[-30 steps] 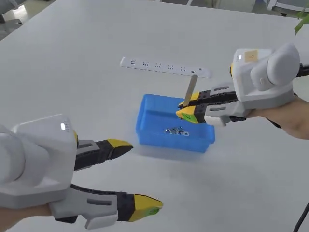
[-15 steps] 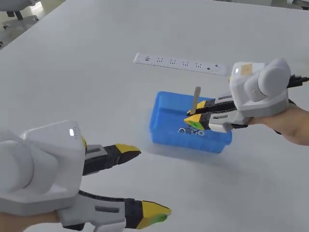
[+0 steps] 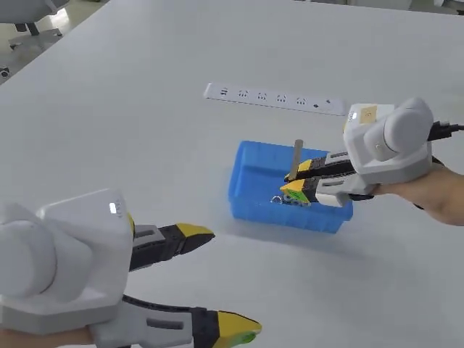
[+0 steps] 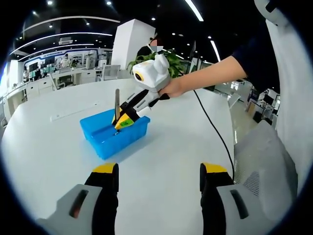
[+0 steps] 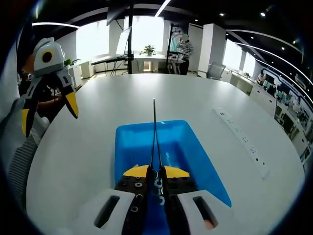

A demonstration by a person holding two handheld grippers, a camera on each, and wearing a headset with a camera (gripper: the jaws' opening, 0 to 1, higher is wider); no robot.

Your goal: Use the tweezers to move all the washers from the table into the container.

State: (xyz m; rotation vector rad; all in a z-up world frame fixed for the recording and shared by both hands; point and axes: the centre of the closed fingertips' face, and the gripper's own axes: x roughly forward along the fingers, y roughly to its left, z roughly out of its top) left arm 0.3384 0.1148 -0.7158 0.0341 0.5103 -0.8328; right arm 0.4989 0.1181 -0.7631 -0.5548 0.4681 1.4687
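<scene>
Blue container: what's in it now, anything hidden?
A small cluster of washers lies on the floor of the container, by the tips of the right gripper. That gripper, shut on the tweezers, covers the floor beneath it, so a count isn't possible.

This is a large open-plan office. The left gripper view shows rows of desks [image 4: 73, 73] with screens along the far side, a broad white pillar [image 4: 129, 44], a leafy potted plant [image 4: 172, 59], and a dark ceiling with strip lights [image 4: 195, 14] and small spotlights. The right gripper view shows tall bright windows [image 5: 146, 32], an office chair [image 5: 214, 71] and a person [image 5: 185, 46] standing among the furniture. The wide white tabletop [image 3: 130, 109] carries a power strip [image 3: 274, 98] toward its far edge.
</scene>
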